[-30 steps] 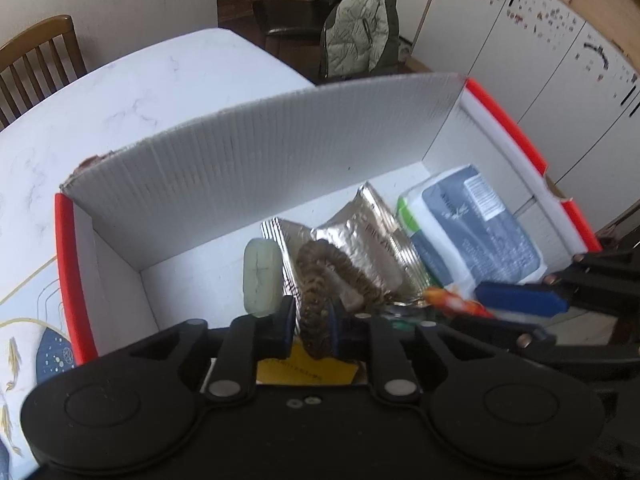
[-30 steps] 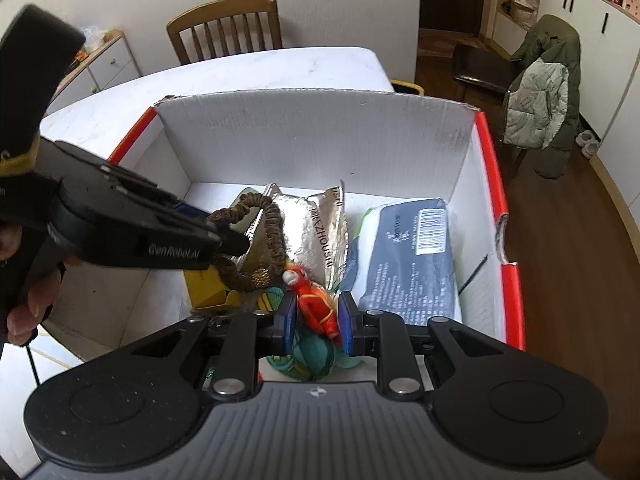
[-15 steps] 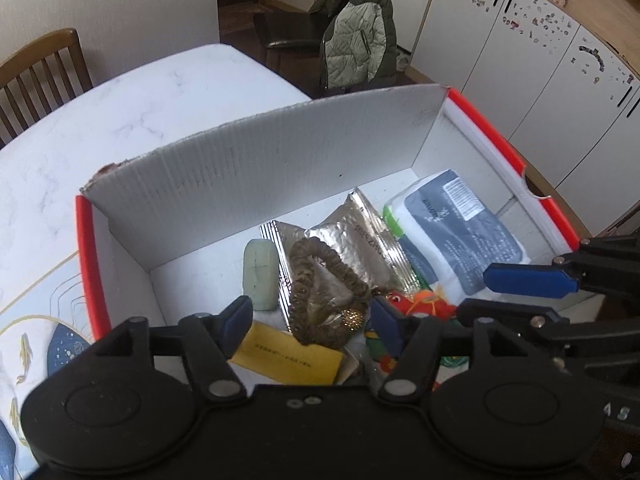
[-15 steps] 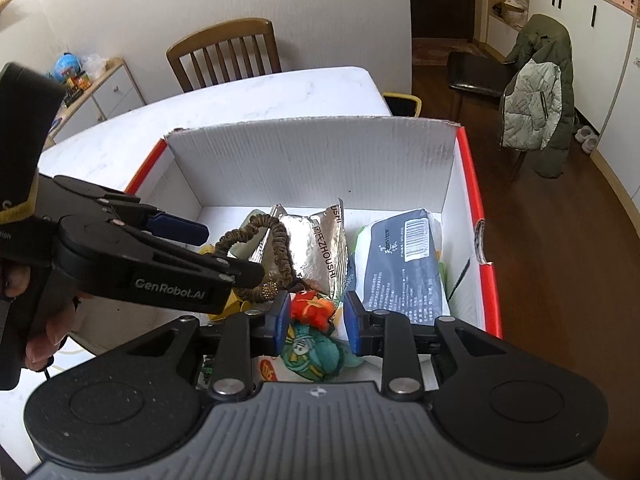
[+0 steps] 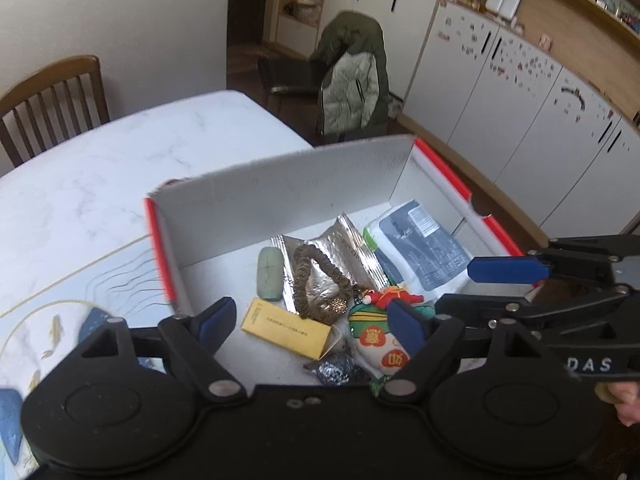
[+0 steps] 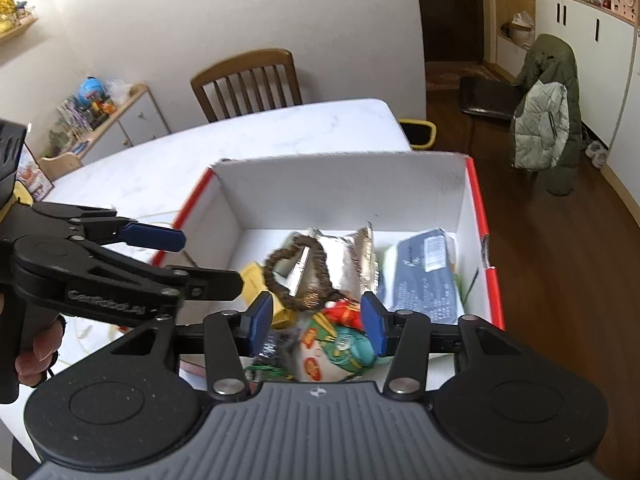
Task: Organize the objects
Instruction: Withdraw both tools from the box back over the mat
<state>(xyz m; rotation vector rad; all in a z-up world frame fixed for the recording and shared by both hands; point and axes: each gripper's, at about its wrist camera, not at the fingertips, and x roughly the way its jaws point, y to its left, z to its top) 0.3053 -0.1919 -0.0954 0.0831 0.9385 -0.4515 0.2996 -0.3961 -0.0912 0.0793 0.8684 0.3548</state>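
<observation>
The objects of the task lie gathered in a white cardboard box (image 5: 280, 188) with red edges, which stands on the marble worktop (image 5: 100, 168). Nearest the cameras, the left claw (image 5: 310, 320) and the right claw (image 6: 316, 322) both hang above the near end of the box, each with its blue pads spread wide and nothing between them; by the look of it, both are empty, so as to leave the contents clear. Just beyond the pads, at the near end of the box floor, lies a small stuffed toy (image 5: 378, 340) in white, green and red with a dark foil-wrapped piece (image 5: 334, 368) beside it, and to its left a flat yellow box (image 5: 286, 328). Over these, a brown beaded loop (image 5: 318, 284) rests on top of a silver foil packet (image 5: 336, 248), with a pale green oblong bar (image 5: 269, 274) lying against the packet's left edge. To the right, a blue and white soft pack (image 5: 420, 248) lies flat along the box's right wall, a sensible spot for the largest flat item. The far half of the box floor is bare. Beyond the box stand a wooden chair (image 6: 248, 80) at the worktop's far side and another chair draped with a green jacket (image 6: 548, 108) near white cupboards. Judging by this, the sorting looks well advanced.
</observation>
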